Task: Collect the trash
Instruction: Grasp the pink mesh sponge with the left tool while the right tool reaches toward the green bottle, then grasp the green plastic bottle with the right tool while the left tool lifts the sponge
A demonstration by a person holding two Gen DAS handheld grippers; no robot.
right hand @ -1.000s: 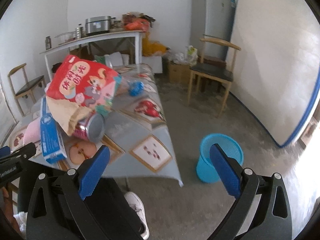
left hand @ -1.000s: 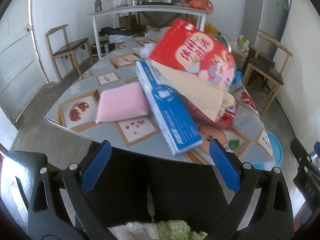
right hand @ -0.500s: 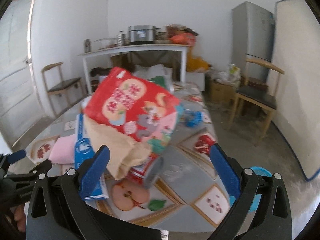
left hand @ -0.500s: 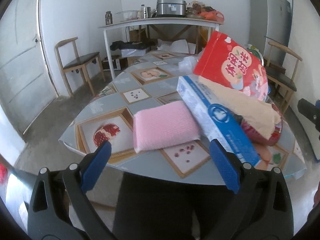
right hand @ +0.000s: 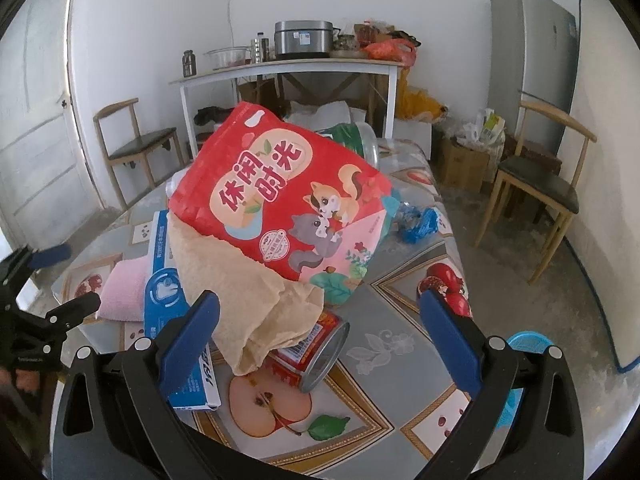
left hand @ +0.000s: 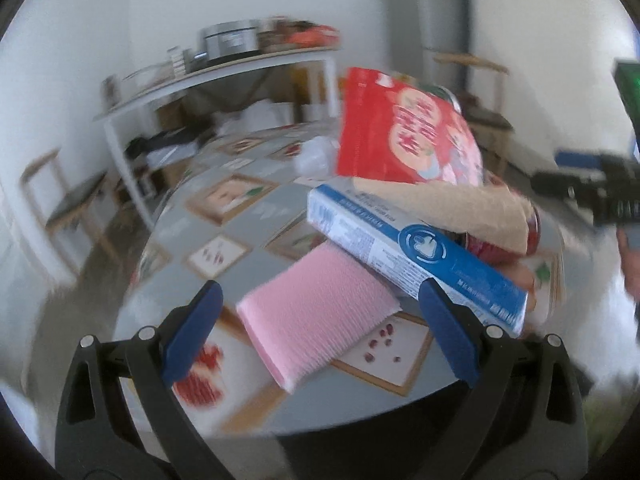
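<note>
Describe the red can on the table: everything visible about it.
The red can lies on its side on the table's patterned cloth, open silvery mouth turned toward the right wrist camera. It looks like metal with a red printed label. A crumpled tan paper drapes over its upper part. The blue and white box lies beside it. No gripper touches it.

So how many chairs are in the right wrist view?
2. One chair stands by the left wall near the door; the other chair is on the right, in front of the fridge. More may be hidden.
</note>
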